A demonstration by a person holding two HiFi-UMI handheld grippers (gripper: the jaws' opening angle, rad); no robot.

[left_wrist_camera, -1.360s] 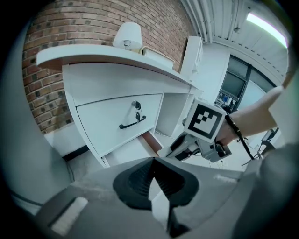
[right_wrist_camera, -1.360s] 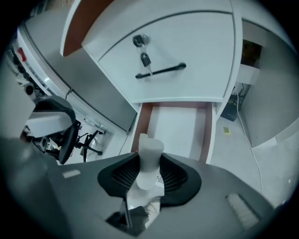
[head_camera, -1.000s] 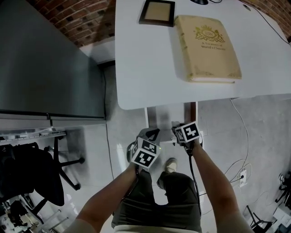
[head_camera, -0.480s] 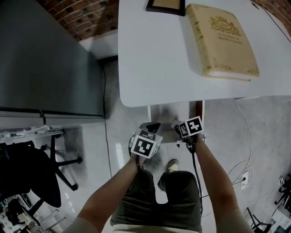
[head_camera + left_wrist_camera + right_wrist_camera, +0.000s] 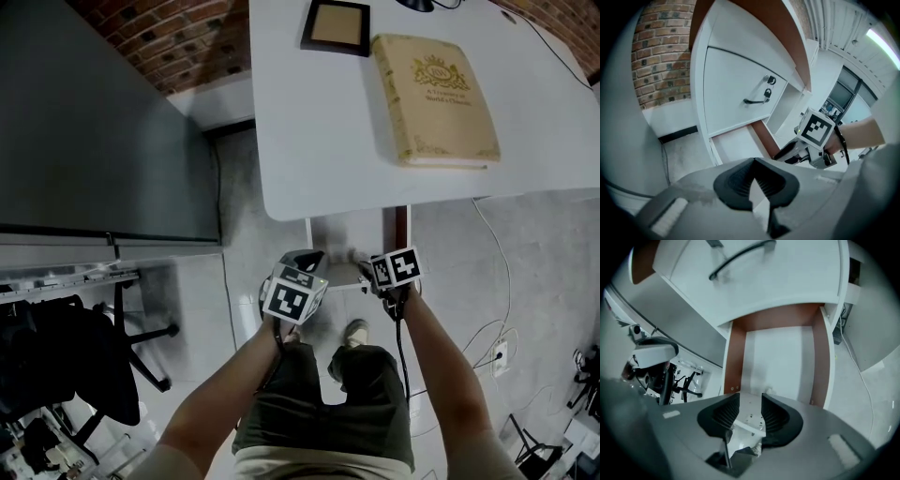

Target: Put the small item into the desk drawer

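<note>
Head view: both forearms reach fwd and down from the near edge, meeting below the counter (image 5: 319,141) lip at the open drawer (image 5: 398,225).

Left gripper (image 5: 315,256) sits at the drawer's left edge, pitched down, marker cube facing up. Its jaws are pressed together at the tips, nothing btwn them.

Drawer is pulled out toward the person, w/ brown side walls and a white floor. Small item (image 5: 768,391), a pale lump too small to make out, lies on the floor at the near end. It sits just past the right gripper (image 5: 367,264) tips and isn't gripped.

That gripper points steeply down over the drawer's near end, by the right wall. Its jaws are wide apart, have just been opening, and grip nothing.

On the counter, far side: picture frame (image 5: 336,26), then book (image 5: 436,98) to its right.
</note>
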